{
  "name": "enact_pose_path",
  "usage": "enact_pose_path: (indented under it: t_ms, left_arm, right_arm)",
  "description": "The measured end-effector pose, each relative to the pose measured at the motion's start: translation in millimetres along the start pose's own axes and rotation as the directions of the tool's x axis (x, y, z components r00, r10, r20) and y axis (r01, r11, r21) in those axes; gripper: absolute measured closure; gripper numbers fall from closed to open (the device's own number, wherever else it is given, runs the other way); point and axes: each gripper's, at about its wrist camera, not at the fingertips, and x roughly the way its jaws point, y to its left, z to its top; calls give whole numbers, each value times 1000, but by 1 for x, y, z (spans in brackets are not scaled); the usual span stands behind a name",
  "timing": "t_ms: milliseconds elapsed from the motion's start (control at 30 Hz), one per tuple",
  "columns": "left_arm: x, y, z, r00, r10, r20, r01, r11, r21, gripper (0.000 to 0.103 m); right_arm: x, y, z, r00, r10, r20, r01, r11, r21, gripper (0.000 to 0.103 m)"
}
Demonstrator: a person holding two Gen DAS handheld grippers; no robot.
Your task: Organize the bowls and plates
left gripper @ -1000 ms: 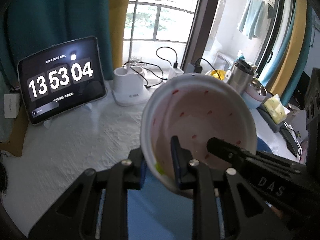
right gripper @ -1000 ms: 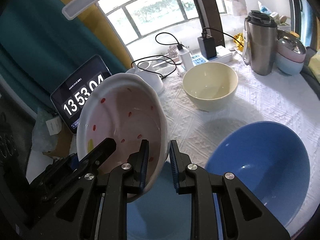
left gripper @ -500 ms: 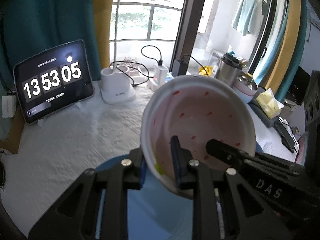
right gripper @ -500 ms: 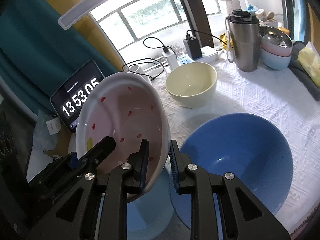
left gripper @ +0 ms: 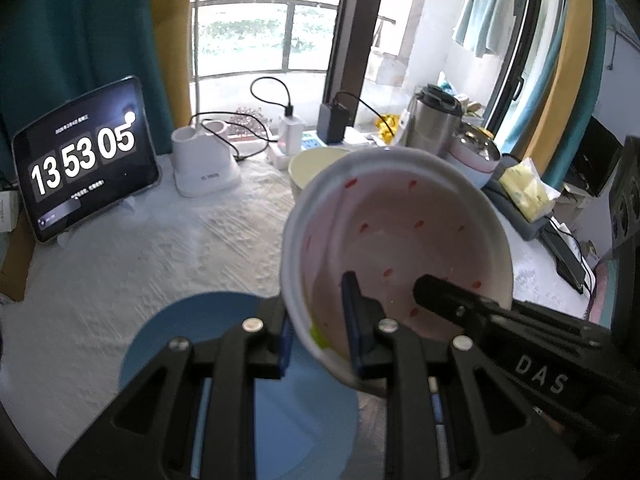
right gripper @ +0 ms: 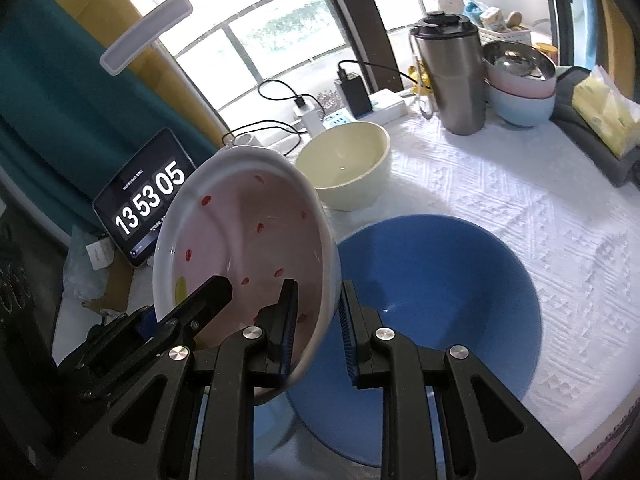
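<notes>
Two grippers, left gripper (left gripper: 320, 340), right gripper (right gripper: 316, 320), pink bowl (right gripper: 244, 240) tilted steeply

Left gripper (left gripper: 320, 338) raised above the table, its 2 fingers (left gripper: 354, 320) clamped on the near rim of the bowl (left gripper: 400, 240), 1 pad inside, 1 outside. Right gripper (right gripper: 318, 332) alongside, also pinching the rim of the same bowl, 1 pad inside, 1 outside with a slight gap at the outer pad. Both point forward, bowl tilted on edge between them. Each gripper's finger visible in the other's view, reaching into the bowl.
</notes>
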Motion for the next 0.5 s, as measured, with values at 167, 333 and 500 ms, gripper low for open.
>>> enact_pose_path:
  t_ms: [167, 333, 500]
  left_arm:
    - [7, -13, -6, 1000, -8, -20, 8, 1000, 1, 81]
    - [13, -26, -13, 999, -10, -42, 10, 1000, 8, 81]
    - [17, -34, -18, 998, -7, -58, 8, 1000, 12, 81]
  right_arm:
    - [-1, -16, -4, 1000, -8, -15, 8, 1000, 11, 81]
    - [-3, -31, -9, 1000, -16, -26, 16, 1000, 24, 81]
    - [-5, -43, -14, 999, -17, -38, 18, 999, 32, 81]
